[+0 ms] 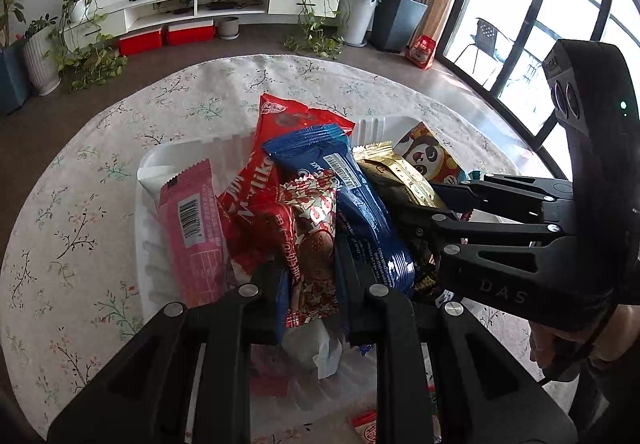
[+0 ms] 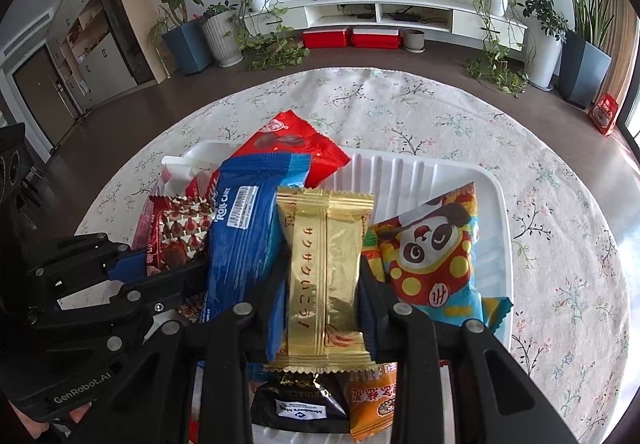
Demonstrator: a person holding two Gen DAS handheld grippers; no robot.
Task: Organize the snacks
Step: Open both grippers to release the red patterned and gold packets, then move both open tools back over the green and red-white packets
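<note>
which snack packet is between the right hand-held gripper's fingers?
The gold packet with Japanese lettering, standing between the right hand-held gripper fingers; the blue packet lies just left.

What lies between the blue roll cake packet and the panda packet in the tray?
The gold packet, held in the right gripper, lies between the blue roll cake packet and the panda packet; the right wrist view shows it best.

The left claw (image 1: 310,284) is closed on a red-and-white patterned snack packet (image 1: 310,236), which sits between its two black fingers over a white plastic tray (image 1: 372,130) on the floral-clothed counter (image 1: 80,204). Beside that packet lie a pink wafer bar (image 1: 192,236), a red Mylikes bag (image 1: 276,148) and a blue roll-cake pack (image 1: 360,204). The right claw (image 1: 404,212) reaches in from the right, touching a gold packet (image 1: 400,176) near a panda-print bag (image 1: 430,156).
</note>
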